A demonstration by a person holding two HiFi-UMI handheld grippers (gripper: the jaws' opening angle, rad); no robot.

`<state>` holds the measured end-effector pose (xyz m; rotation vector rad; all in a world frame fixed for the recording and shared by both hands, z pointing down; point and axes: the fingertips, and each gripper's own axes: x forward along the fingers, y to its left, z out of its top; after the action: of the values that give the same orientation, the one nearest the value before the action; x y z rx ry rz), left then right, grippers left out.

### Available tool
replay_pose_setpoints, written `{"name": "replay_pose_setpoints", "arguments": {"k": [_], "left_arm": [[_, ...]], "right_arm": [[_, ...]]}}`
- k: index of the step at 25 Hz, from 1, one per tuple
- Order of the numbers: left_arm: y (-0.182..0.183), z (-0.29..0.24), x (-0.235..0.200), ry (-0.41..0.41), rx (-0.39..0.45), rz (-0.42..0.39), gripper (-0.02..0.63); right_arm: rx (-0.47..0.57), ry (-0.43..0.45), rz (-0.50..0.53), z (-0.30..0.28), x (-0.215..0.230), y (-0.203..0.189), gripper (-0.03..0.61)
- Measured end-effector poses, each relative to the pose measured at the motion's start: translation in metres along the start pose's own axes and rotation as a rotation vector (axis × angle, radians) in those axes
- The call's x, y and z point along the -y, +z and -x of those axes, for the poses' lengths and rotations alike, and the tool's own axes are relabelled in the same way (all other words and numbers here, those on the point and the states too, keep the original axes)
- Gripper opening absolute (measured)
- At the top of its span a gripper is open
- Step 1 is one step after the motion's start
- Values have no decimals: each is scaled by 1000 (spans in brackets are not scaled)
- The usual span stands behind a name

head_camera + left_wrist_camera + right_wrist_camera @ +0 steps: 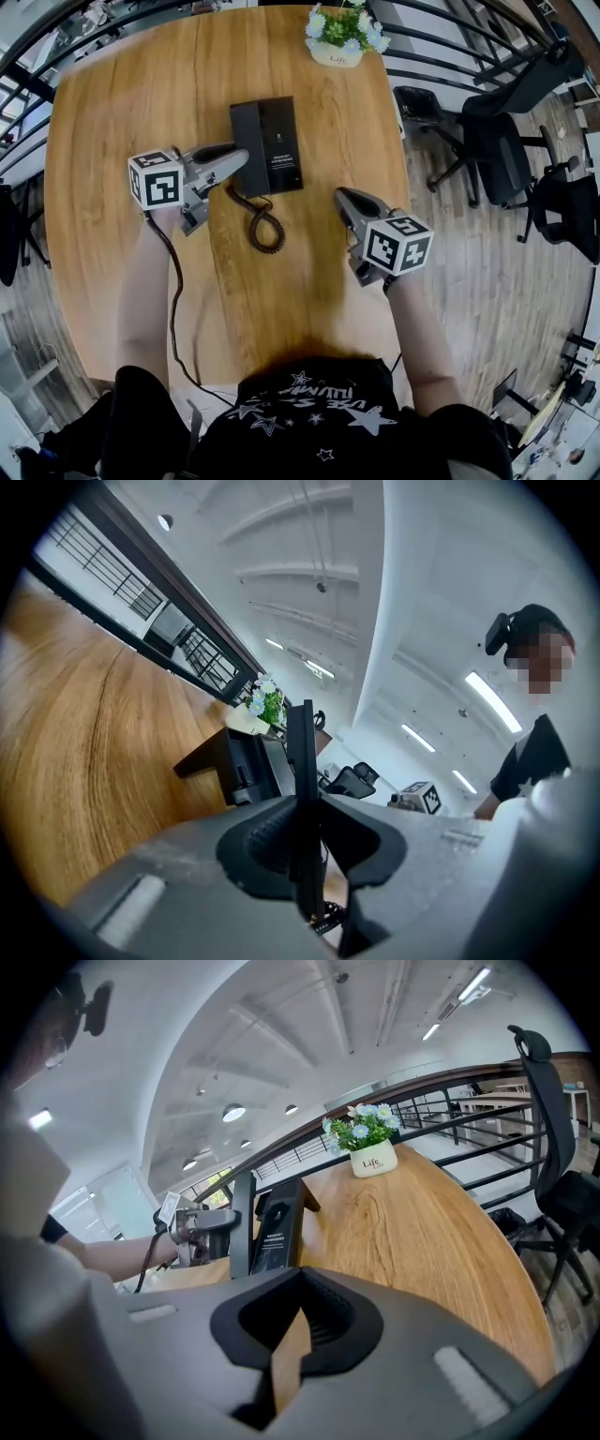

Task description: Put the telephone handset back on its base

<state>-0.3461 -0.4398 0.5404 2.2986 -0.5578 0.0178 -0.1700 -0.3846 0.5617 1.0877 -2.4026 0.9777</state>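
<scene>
**Left gripper grips the handset at the phone's base**

Seen from above, a person stands at a round wooden tabletop with a gripper in each hand. The left gripper reaches in from the left, its fingers closed on the black telephone handset. The handset lies along the left side of the black base. Whether it sits fully in the cradle cannot be made out. A coiled cord curls on the wood just below the base.

The right gripper hovers over bare wood to the right of the base. Its fingers are a narrow gap apart and hold nothing. A small pot of flowers stands at the far edge.
</scene>
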Motion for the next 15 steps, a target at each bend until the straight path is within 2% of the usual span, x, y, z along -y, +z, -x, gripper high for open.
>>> {"name": "replay_pose_setpoints", "arguments": {"k": [6, 15], "left_arm": [[-6, -4, -11, 24, -39, -17, 87], [-12, -6, -30, 121, -73, -6, 109]], "right_arm": [[-2, 2, -8, -3, 3, -1, 0], [-5, 1, -12, -4, 2, -4, 0]]}}
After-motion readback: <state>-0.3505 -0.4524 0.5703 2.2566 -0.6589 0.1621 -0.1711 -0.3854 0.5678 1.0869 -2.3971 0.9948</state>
